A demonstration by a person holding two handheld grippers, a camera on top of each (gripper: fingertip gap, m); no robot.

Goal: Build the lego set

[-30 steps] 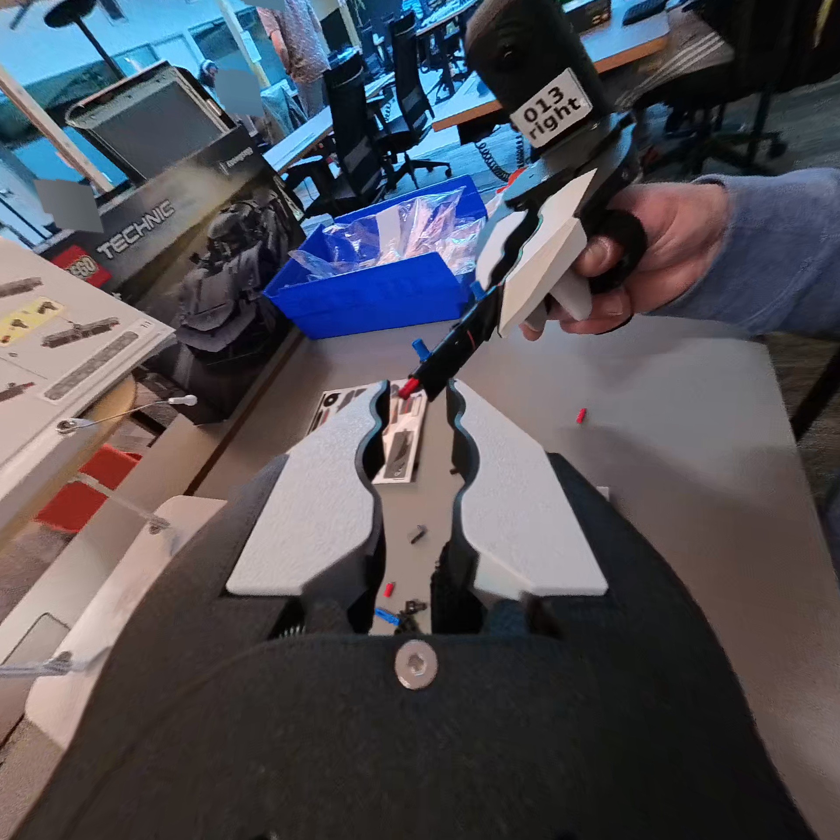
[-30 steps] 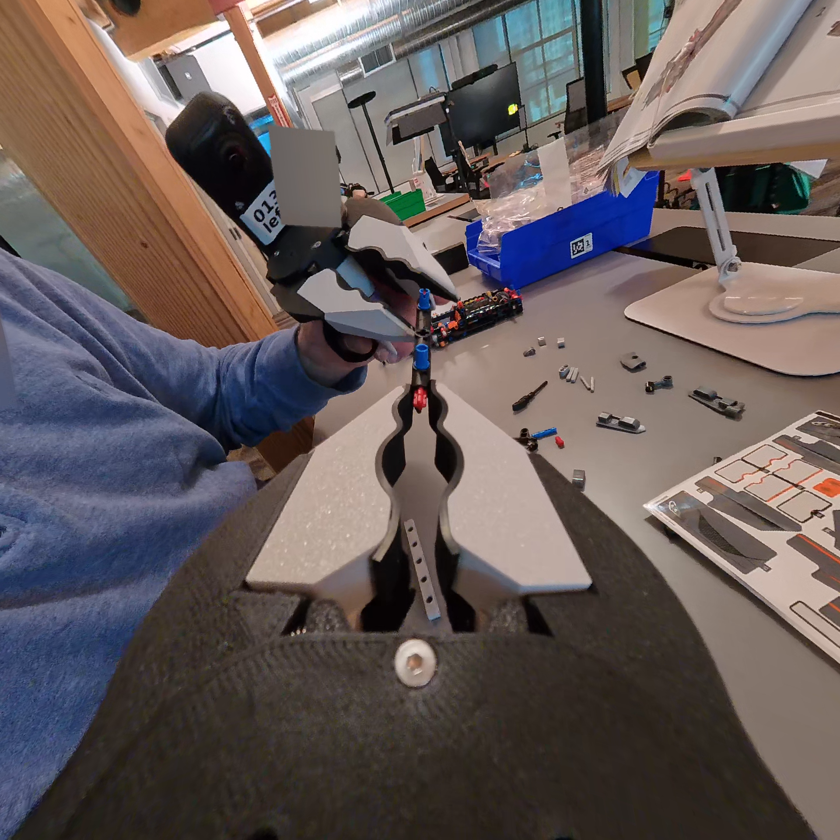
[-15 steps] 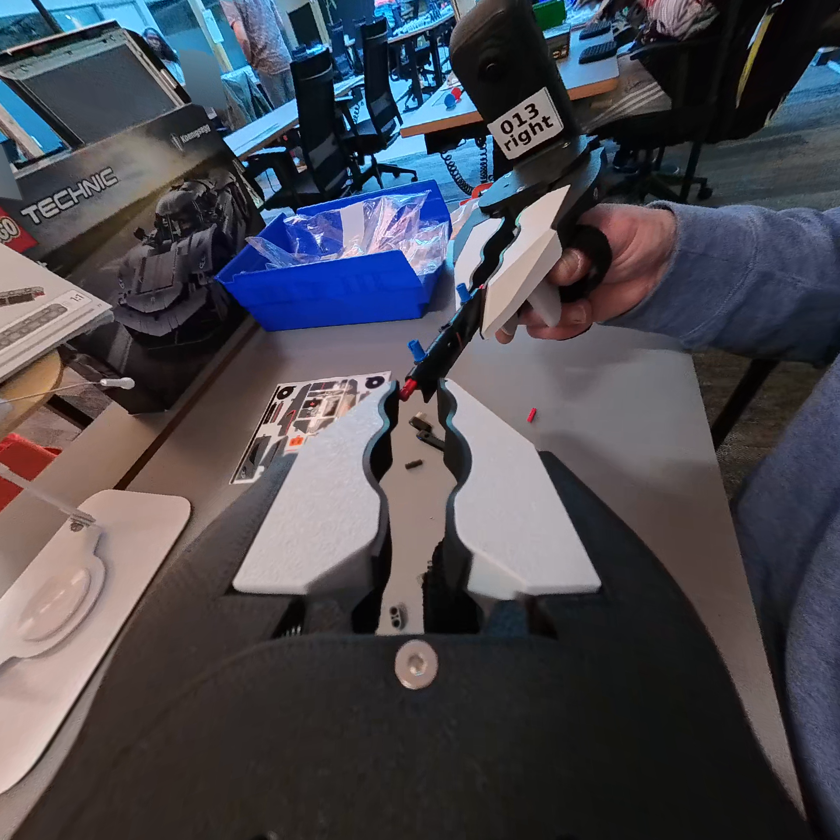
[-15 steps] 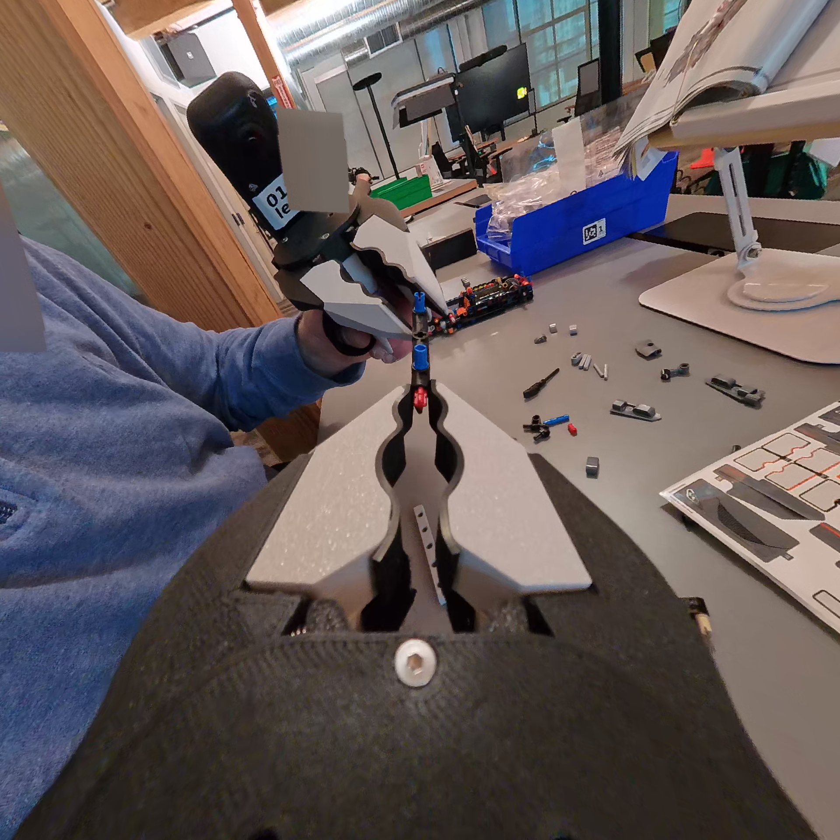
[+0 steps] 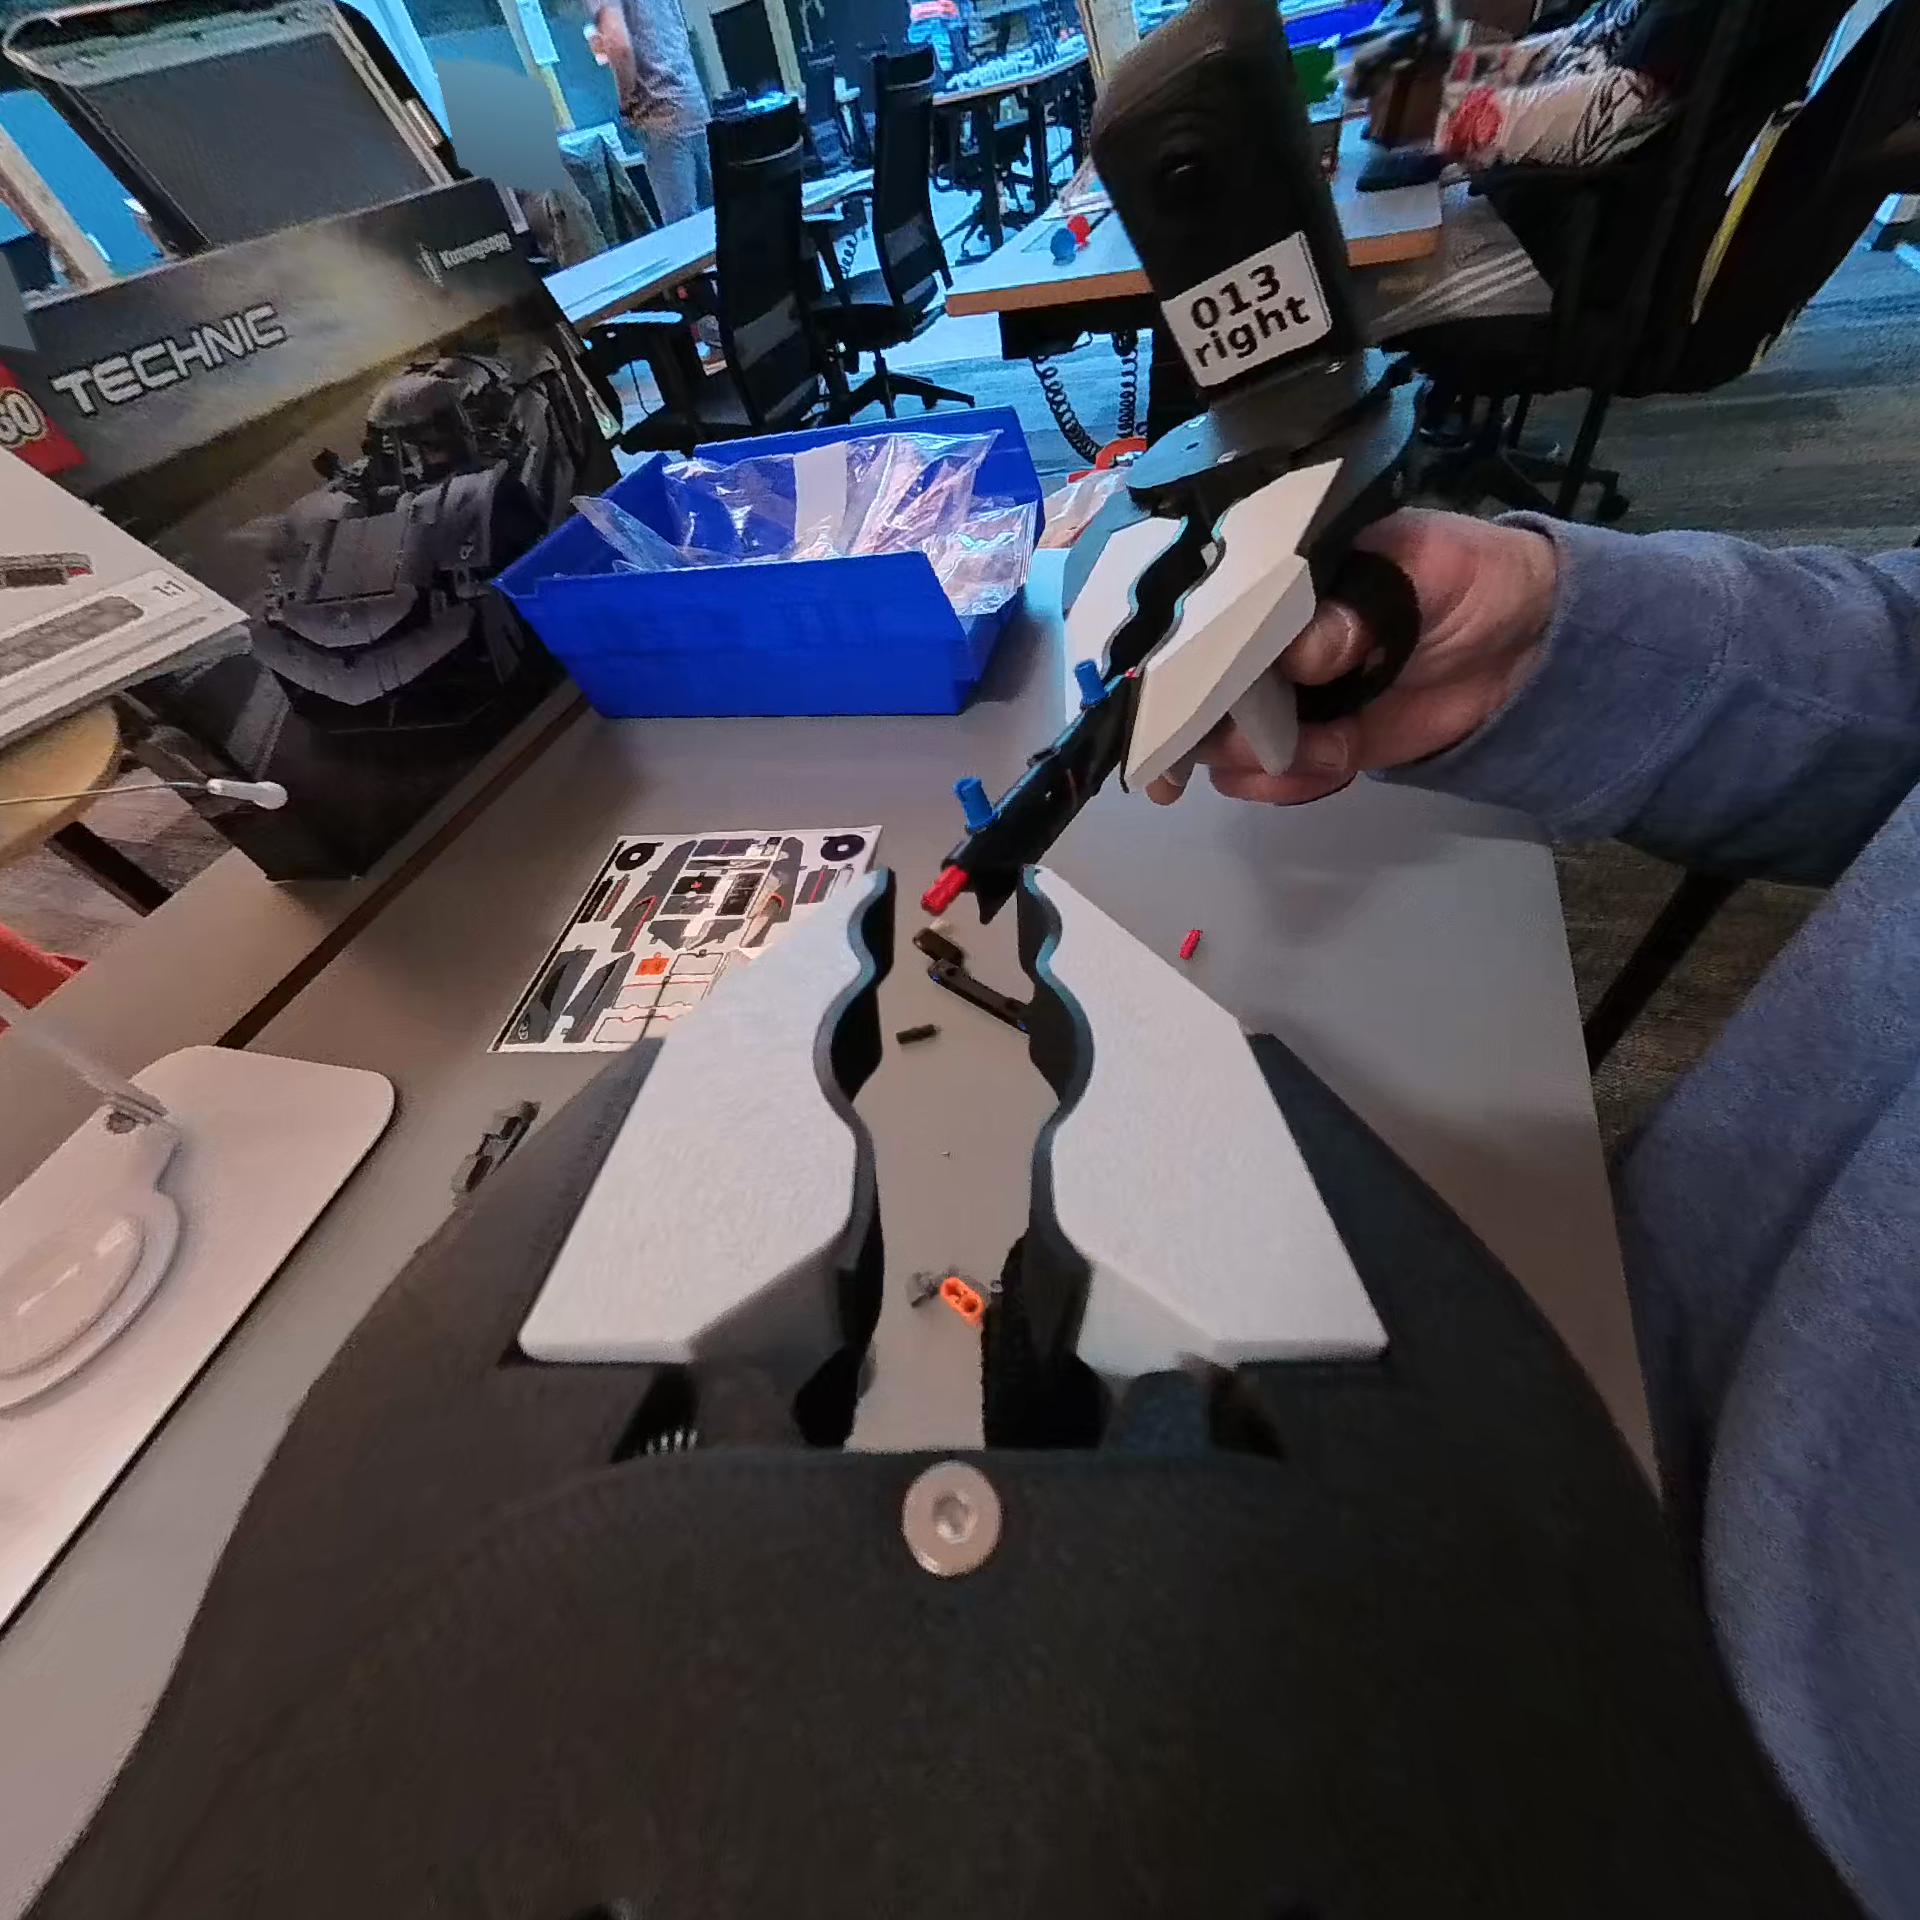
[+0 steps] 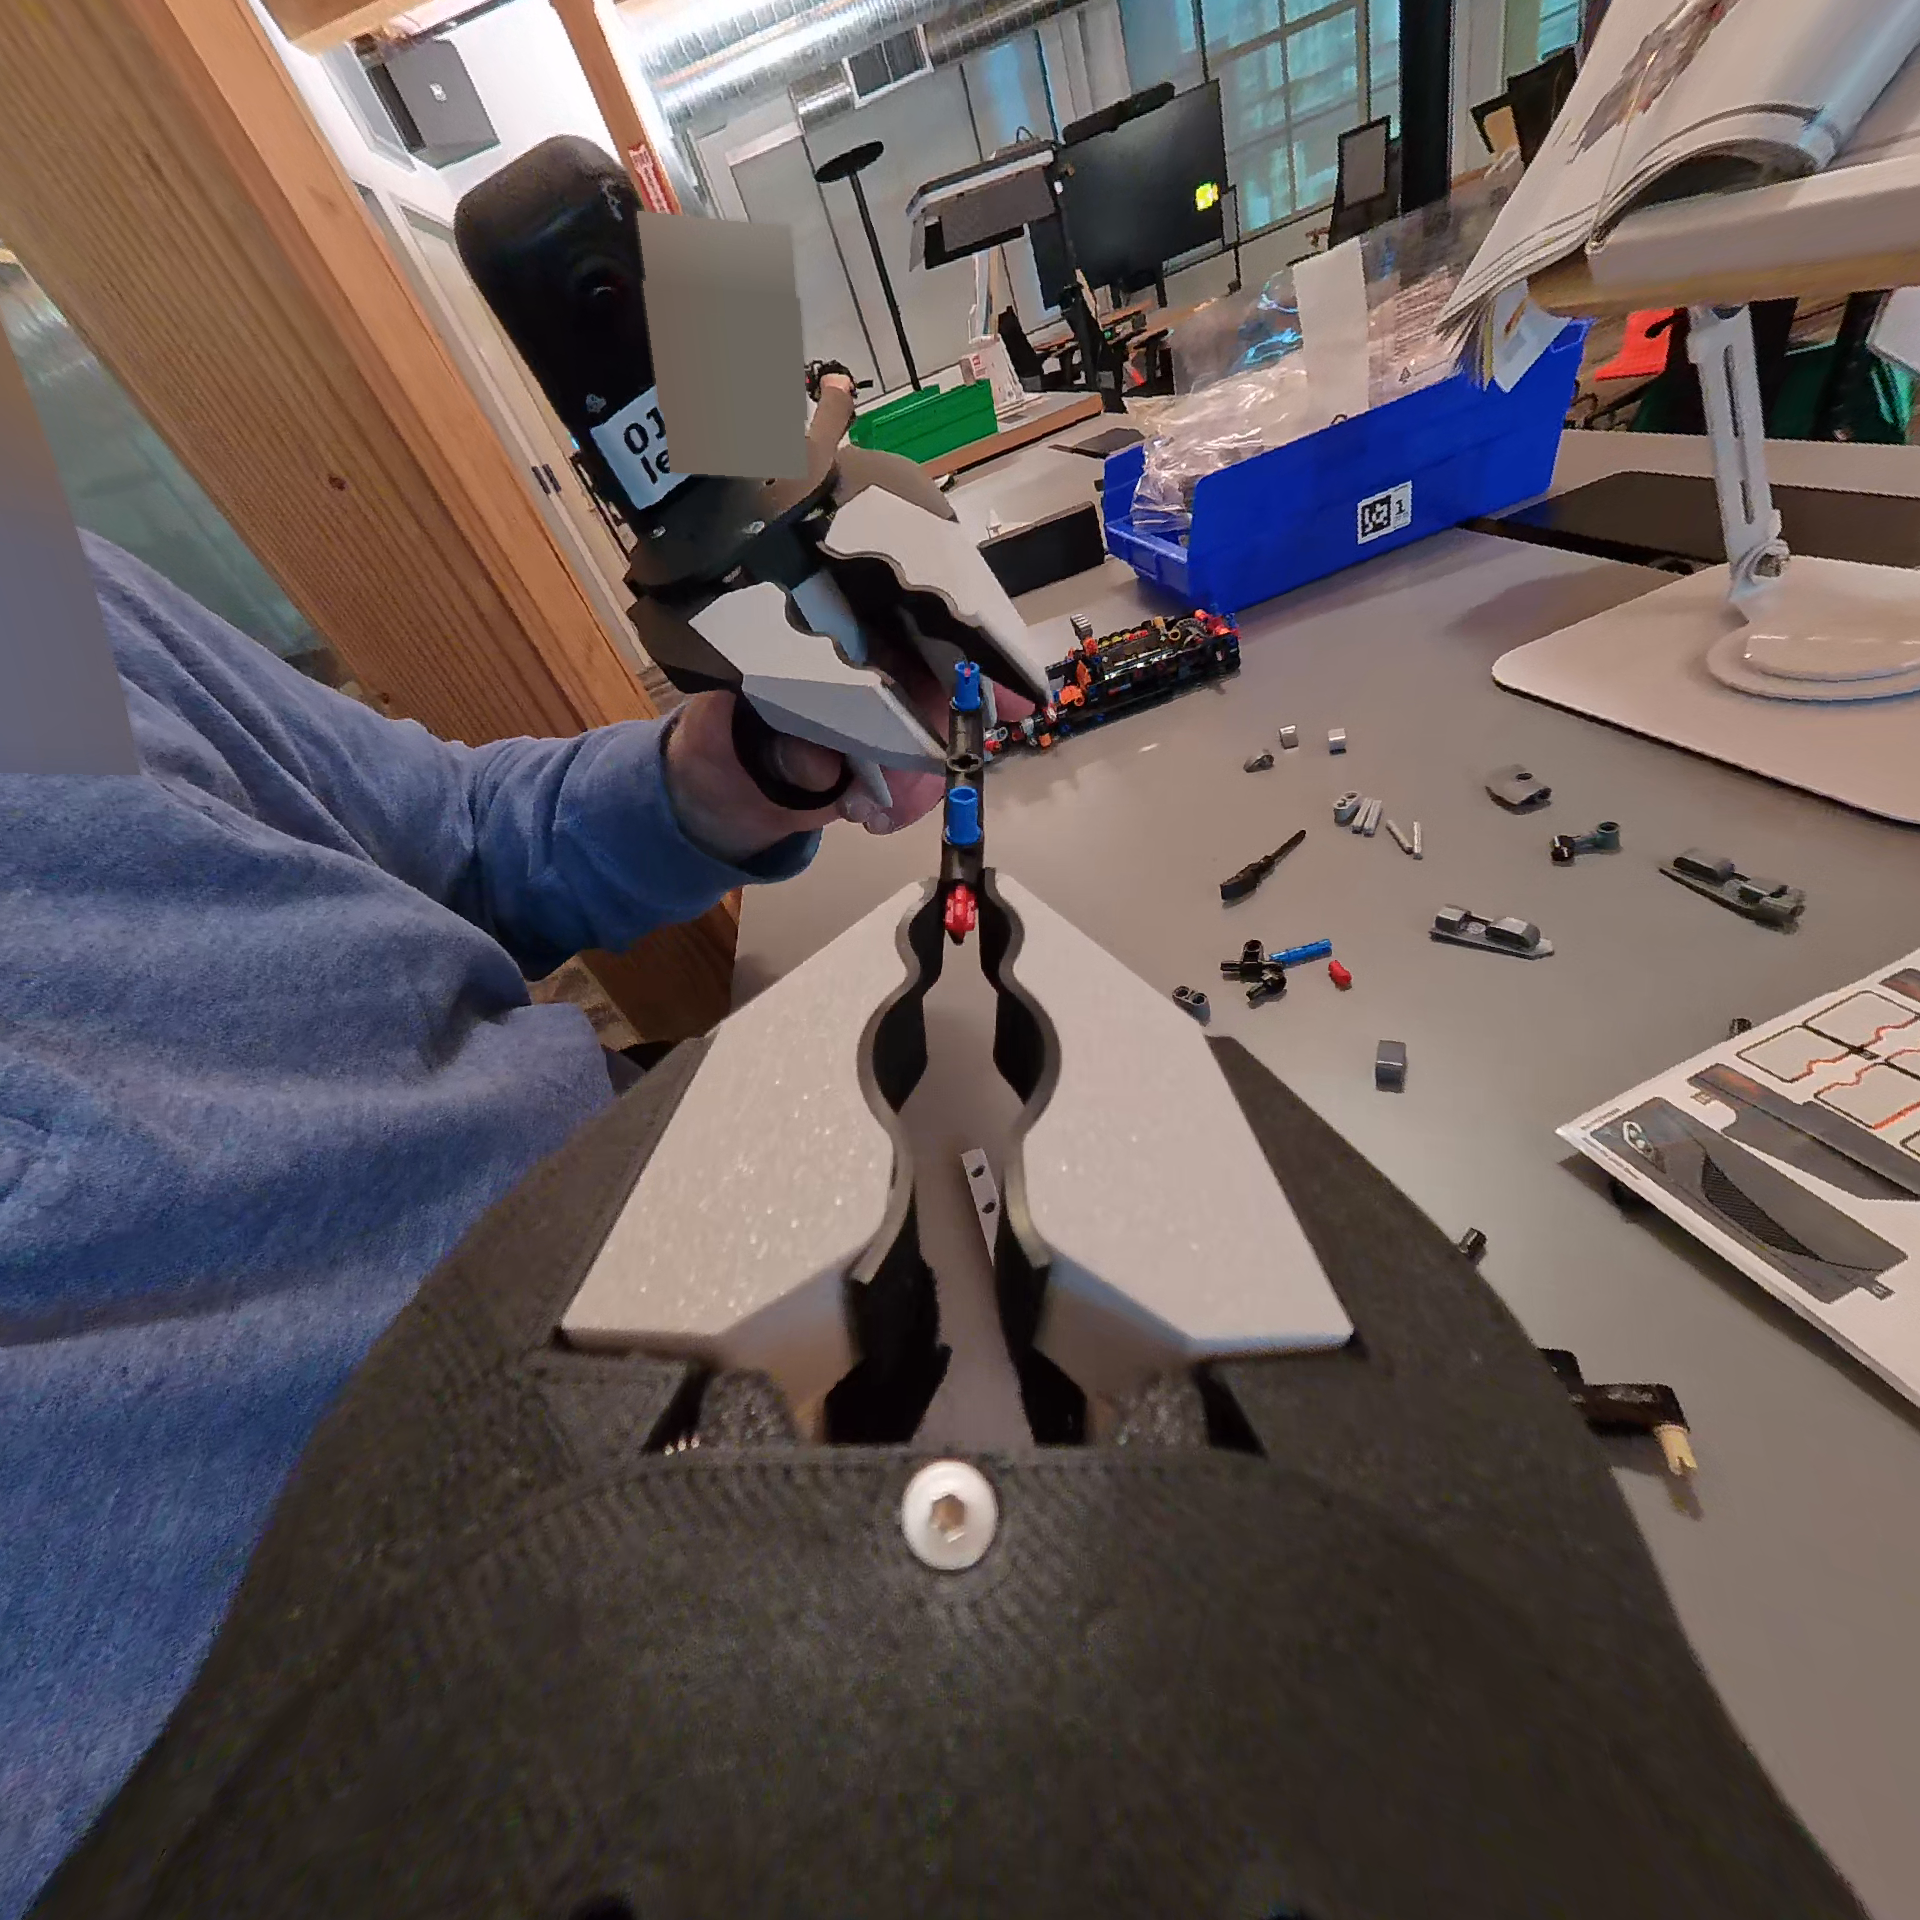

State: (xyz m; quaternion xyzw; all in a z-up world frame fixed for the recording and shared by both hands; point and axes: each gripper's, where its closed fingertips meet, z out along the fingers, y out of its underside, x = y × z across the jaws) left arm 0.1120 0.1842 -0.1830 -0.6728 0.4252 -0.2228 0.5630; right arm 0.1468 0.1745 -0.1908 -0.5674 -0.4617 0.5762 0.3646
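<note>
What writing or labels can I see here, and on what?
I am not quoting the wording, only saying where it stands.
White label, right gripper: legible.
White label, left gripper: partly masked.
Dark box: large white lettering, red logo.
Blue bin: square code tag.
Sticker sheet, booklet: too small.

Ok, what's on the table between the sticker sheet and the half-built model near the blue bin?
Loose parts, seen in the right wrist view: a black rod, a black connector with a blue pin, a red pin and small grey pieces.
</note>
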